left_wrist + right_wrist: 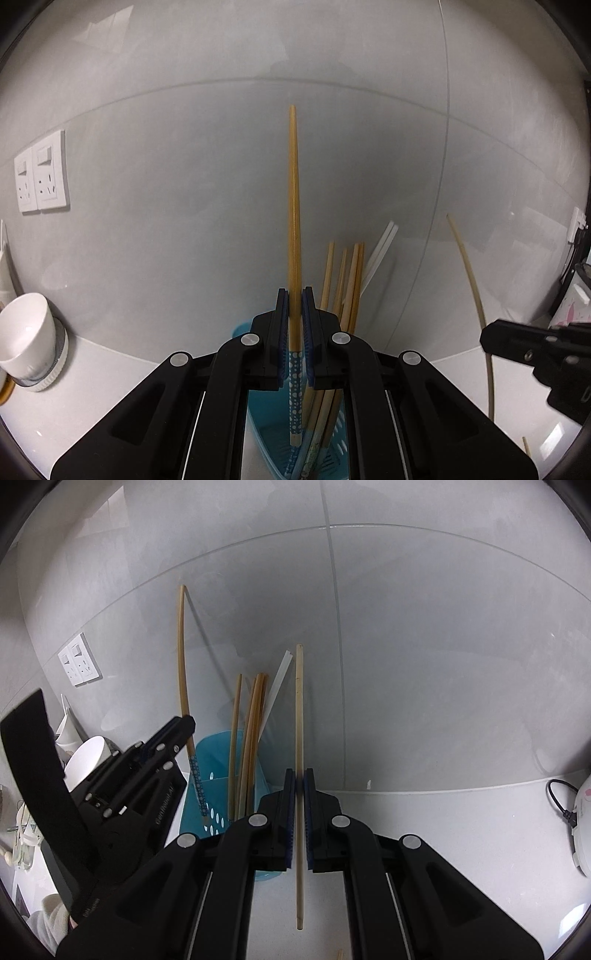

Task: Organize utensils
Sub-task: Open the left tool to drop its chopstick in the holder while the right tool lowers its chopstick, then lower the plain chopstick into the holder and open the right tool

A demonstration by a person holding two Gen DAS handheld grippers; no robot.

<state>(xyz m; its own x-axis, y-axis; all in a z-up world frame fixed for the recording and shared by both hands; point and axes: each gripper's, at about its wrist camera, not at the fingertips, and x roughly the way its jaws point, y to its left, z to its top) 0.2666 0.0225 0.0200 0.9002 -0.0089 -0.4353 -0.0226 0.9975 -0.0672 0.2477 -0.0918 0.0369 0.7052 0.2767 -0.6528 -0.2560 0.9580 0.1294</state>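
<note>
My left gripper [294, 295] is shut on a wooden chopstick with a blue dotted end [293, 206], held upright over the blue utensil holder [266, 439]. The holder [216, 775] stands against the tiled wall and holds several wooden chopsticks [349, 280] and white ones [380, 251]. My right gripper [299, 775] is shut on a pale plain chopstick [299, 709], upright, just right of the holder. The left gripper [181, 731] with its chopstick [181, 646] shows in the right wrist view, above the holder's left side. The right gripper [491, 332] and its chopstick [476, 295] show at the right of the left wrist view.
A white cup [24, 332] lies tipped on a round stand at the left. Wall sockets [42, 177] are on the tiled wall. A white appliance with a black cord [581, 812] stands at the right. Another chopstick tip [340, 954] lies on the white counter [461, 830].
</note>
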